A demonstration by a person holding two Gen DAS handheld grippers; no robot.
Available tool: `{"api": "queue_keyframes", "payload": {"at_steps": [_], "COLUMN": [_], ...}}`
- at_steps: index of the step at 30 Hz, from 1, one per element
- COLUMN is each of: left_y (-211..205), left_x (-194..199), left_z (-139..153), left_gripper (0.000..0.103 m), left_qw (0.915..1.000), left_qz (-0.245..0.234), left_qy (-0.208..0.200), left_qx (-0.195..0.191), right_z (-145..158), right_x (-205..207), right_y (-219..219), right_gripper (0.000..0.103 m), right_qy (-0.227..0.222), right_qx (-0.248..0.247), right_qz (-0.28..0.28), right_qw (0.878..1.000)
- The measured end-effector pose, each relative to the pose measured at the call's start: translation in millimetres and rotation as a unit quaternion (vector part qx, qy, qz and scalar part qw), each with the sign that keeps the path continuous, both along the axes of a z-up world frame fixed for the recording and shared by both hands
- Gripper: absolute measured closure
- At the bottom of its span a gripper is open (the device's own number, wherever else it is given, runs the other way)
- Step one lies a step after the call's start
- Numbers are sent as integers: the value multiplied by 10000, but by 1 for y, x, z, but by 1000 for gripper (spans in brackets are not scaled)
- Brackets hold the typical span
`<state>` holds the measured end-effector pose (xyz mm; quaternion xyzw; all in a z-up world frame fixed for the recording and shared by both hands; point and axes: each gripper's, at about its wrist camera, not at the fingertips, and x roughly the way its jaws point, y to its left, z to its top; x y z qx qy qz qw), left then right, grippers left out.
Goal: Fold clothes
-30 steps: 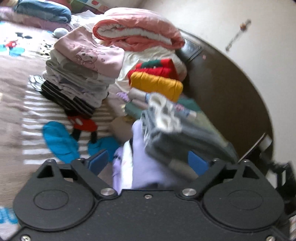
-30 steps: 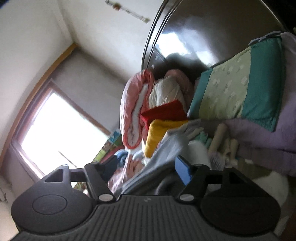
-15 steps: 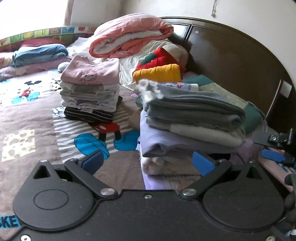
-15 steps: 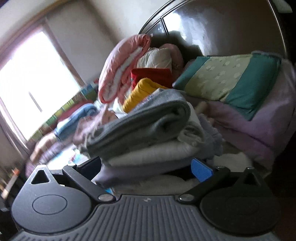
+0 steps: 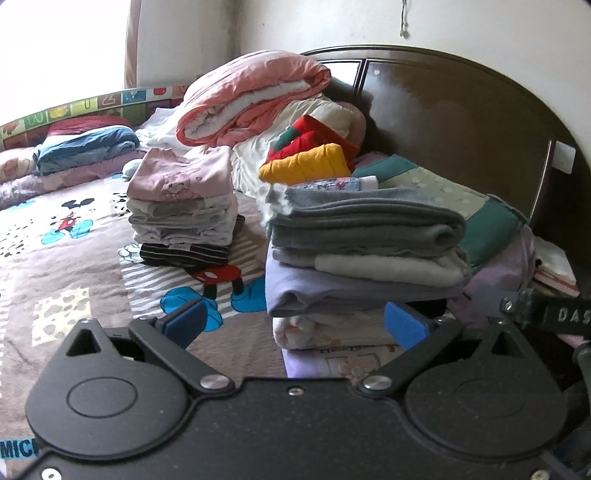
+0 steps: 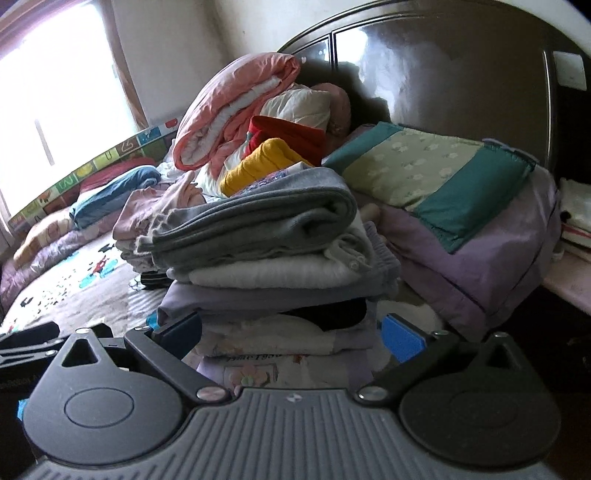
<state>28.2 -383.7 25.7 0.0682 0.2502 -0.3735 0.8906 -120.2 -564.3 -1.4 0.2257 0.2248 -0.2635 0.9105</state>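
Bedspread (image 5: 74, 266), brown, printed with cartoon mouse figures, stripes and spotted patches; partial white lettering "MIC" at lower left edge of left wrist view. Headboard (image 5: 461, 122), dark glossy wood, arched, against a cream wall (image 5: 258, 26); bright window (image 6: 48, 96) at left. White wall plate (image 5: 564, 157) beside headboard.

Near stack of folded clothes (image 5: 362, 258) on bedspread: grey garment on top, then white, lavender, cream, and a lavender piece at bottom with small print too blurred to read. Second stack (image 5: 184, 210) well apart to the left, pink garment on top, black striped one at base.

Behind: pink quilt (image 5: 255, 99) rolled atop white bedding; red and yellow folded items (image 5: 306, 162); green-and-teal pillow (image 6: 436, 173) on lavender bedding. Bumper (image 5: 74, 110) with coloured letter tiles along far edge.

Left gripper (image 5: 295, 323): jaws spread wide, empty, just before the near stack. Right gripper (image 6: 291, 334): likewise wide, empty, stack between its blue pads (image 6: 400, 338). Black strap marked "DAS" (image 5: 569, 315) at right.
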Motion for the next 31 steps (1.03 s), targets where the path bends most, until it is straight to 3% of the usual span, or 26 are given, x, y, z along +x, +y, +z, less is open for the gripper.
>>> {"api": "queue_keyframes", "payload": {"at_steps": [15, 31], "left_y": [10, 15], "left_x": [-8, -12], "left_z": [6, 3], "left_gripper": [0, 0], "left_qw": [9999, 9994], "left_qz": [-94, -278], "left_qy": [32, 85], "left_qx": [-132, -185], "right_z": [10, 14], "right_x": [-3, -6], "right_y": [22, 30], "right_gripper": [0, 0], "right_qy": [292, 333], "right_qx": [-399, -423], "right_qz": [-6, 38], "right_qw": [9988, 9985]}}
